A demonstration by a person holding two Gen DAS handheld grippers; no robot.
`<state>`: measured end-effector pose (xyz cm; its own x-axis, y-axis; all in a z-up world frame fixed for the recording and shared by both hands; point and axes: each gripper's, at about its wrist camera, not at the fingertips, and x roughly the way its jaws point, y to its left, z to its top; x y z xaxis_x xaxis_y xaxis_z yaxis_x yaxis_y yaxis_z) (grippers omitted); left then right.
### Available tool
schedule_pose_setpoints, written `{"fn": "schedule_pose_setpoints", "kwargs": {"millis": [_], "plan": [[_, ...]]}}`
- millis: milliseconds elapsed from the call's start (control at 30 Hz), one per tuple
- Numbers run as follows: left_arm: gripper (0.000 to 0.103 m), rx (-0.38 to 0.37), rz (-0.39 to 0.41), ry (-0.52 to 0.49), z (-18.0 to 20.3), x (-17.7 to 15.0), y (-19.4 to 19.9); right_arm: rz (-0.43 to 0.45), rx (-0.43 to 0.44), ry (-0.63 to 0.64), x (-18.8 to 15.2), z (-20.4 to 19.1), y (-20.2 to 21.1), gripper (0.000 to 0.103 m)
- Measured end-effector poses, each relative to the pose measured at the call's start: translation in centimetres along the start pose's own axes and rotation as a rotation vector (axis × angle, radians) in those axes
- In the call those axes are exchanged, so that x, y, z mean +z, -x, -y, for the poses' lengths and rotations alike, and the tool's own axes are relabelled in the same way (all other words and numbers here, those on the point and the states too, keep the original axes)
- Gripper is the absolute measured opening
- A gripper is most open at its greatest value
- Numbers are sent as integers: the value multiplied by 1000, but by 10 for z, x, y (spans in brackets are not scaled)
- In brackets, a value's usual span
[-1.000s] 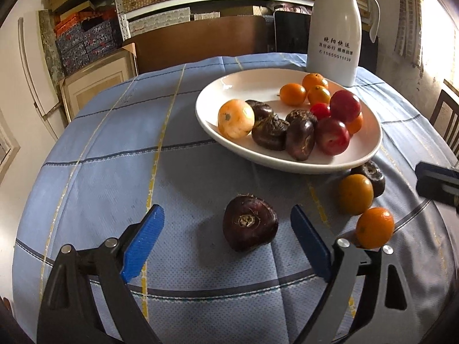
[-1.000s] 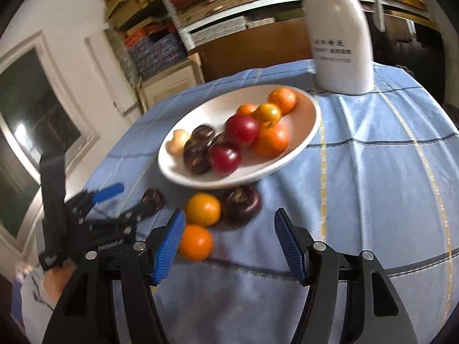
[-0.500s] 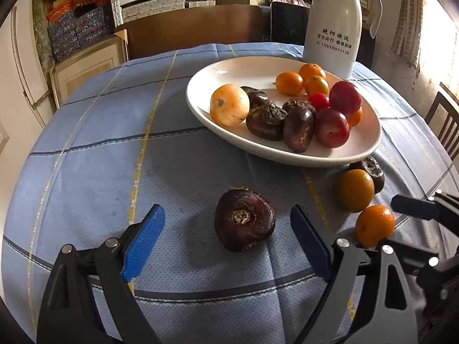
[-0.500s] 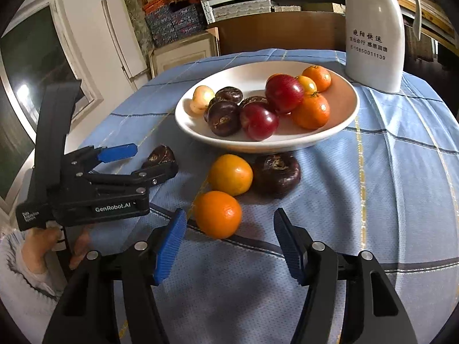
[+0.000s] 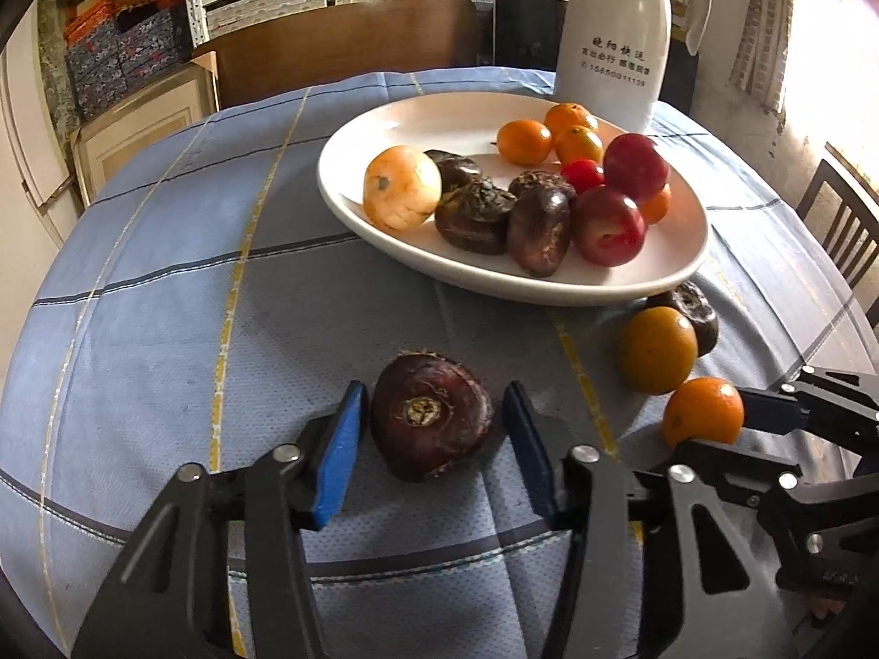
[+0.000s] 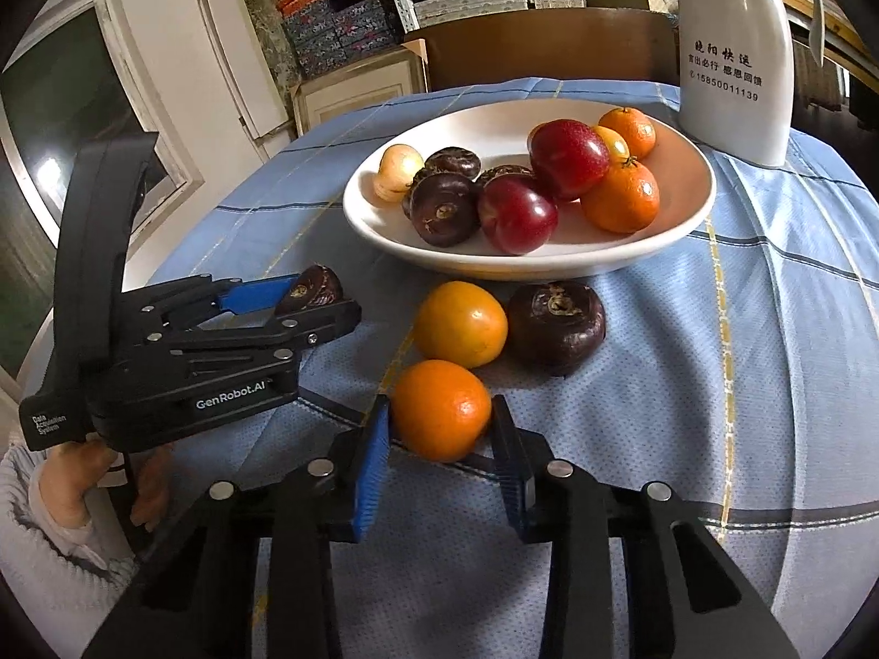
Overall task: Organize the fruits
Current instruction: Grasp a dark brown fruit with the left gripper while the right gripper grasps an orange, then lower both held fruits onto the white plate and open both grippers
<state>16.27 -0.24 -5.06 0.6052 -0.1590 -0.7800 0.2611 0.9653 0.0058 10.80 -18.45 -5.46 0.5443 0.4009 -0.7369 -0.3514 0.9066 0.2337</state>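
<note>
Jaws on both grippers are closing. Left gripper (image 5: 434,439) has the dark maroon flattened round fruit (image 5: 431,422) between its blue pads (image 5: 338,453). The left pad looks to be at the skin, while the right pad shows a sliver of gap, so no firm grip yet. Right gripper (image 6: 442,453) has the small round orange citrus (image 6: 440,409) between its pads, both pressing its sides, so it is holding.

Landmark is the white oval ceramic plate (image 5: 659,274) on the blue checked tablecloth (image 5: 165,302) over the bench. Maroon fruit sits on the cloth on the near side of the plate, well clear of its rim. Gripped citrus is also on the near side, just beside a second yellow-orange round fruit (image 6: 460,324) and another dark maroon fruit (image 6: 556,327) tucked against the plate's near rim.

Risks, my read:
- Maroon fruit is squat with a sloped shoulder. Pads biting off-centre could squirt it out and roll it across the cloth.
- Citrus is smooth and round, so a shallow grip may let it slip on the lift.
- Plate is already crowded, and a drop onto the pile could knock fruit over the rim.
- My two grippers sit close, so they could clash on the way to the plate.
</note>
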Motion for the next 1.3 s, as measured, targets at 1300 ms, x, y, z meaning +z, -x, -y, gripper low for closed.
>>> {"fn": "schedule_pose_setpoints", "kwargs": {"millis": [1300], "plan": [[41,-4,103,10,-3,0,36,165,25,-153,13,45,48,36]]}}
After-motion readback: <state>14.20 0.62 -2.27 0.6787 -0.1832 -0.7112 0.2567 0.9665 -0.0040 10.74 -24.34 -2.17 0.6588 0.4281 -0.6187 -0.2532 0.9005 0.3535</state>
